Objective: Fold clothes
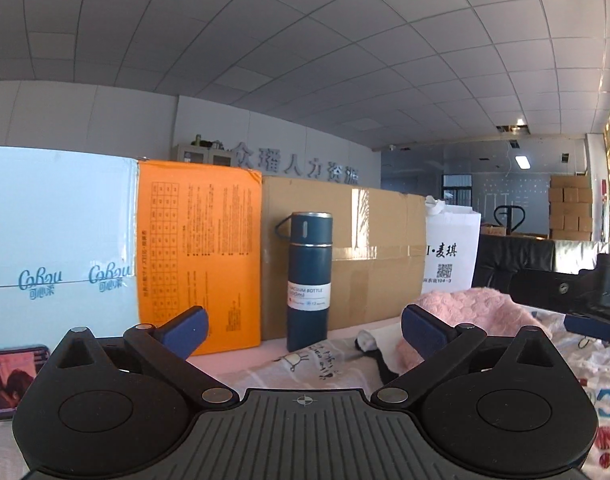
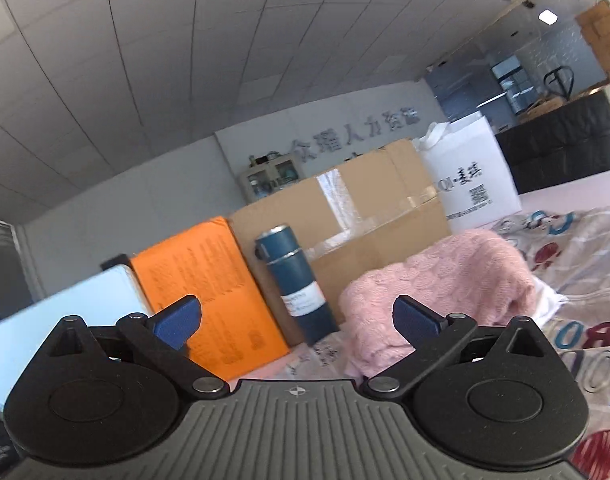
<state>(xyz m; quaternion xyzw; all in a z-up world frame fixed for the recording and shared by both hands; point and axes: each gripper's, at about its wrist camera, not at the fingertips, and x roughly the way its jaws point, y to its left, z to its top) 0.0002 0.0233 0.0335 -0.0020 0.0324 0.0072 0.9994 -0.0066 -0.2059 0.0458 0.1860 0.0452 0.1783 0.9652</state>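
Note:
A fluffy pink garment (image 1: 469,308) lies bunched on a printed cloth (image 1: 577,364) covering the table. It also shows in the right wrist view (image 2: 437,288), lying on the same printed cloth (image 2: 581,264). A black and white piece (image 1: 369,344) lies beside it. My left gripper (image 1: 303,330) is open and empty, raised above the table, short of the garment. My right gripper (image 2: 297,320) is open and empty, tilted, just short of the pink garment. The right gripper's body (image 1: 585,292) shows at the right edge of the left wrist view.
A dark blue vacuum bottle (image 1: 307,280) stands upright behind the clothes, also in the right wrist view (image 2: 293,284). Behind it stand a cardboard box (image 1: 365,248), an orange box (image 1: 197,248), a light blue box (image 1: 57,240) and a white bag (image 1: 451,256). A phone (image 1: 9,380) lies at left.

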